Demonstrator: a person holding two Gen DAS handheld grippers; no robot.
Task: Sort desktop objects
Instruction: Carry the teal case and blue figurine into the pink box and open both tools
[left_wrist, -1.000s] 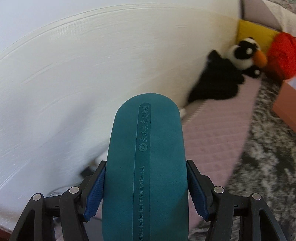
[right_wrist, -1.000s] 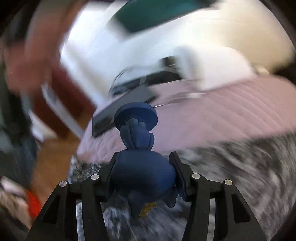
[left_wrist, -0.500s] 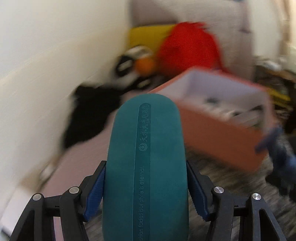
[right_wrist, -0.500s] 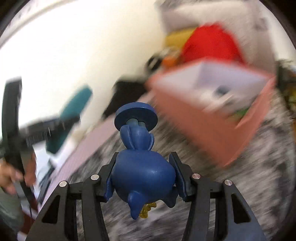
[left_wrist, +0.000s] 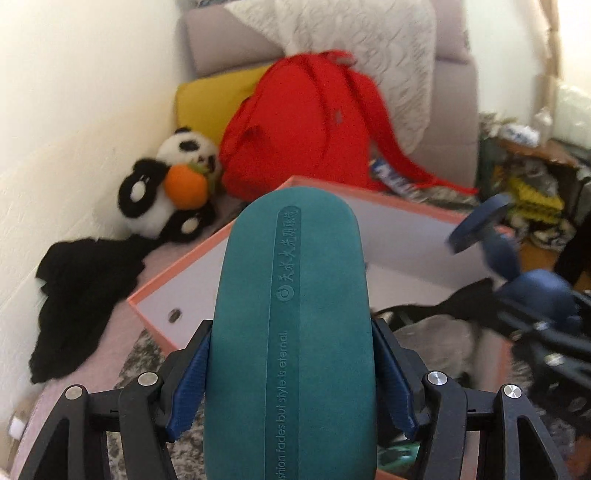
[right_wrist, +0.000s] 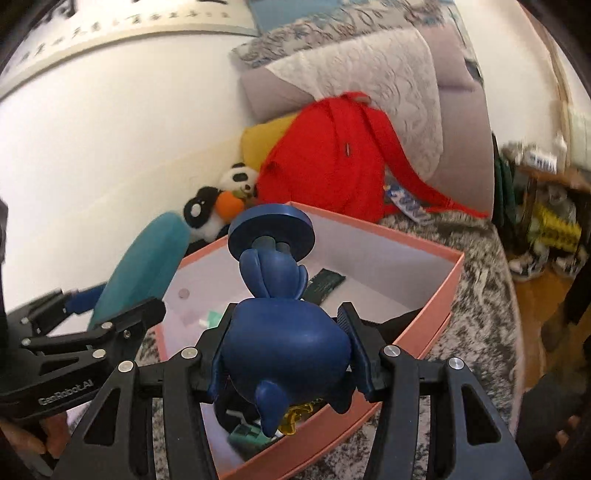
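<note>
My left gripper (left_wrist: 291, 373) is shut on a teal glasses case (left_wrist: 291, 332), held above the near edge of a pink open box (left_wrist: 155, 291). My right gripper (right_wrist: 284, 350) is shut on a dark blue figurine with a round base (right_wrist: 280, 325), held over the same box (right_wrist: 443, 291). The figurine (left_wrist: 524, 273) shows at the right in the left wrist view. The teal case (right_wrist: 144, 266) and left gripper show at the left in the right wrist view. Several small items lie in the box, among them a dark green pack (right_wrist: 325, 284).
A panda plush (left_wrist: 170, 199), red backpack (left_wrist: 306, 129) and yellow cushion (left_wrist: 210, 99) sit behind the box against the white wall. Black cloth (left_wrist: 81, 295) lies on the pink mat at left. A grey patterned rug (right_wrist: 480, 332) surrounds the box. Clutter (right_wrist: 546, 229) stands at right.
Both grippers swung from the wall and mat toward the pink box and now hold their objects over it. The grips have not changed.
</note>
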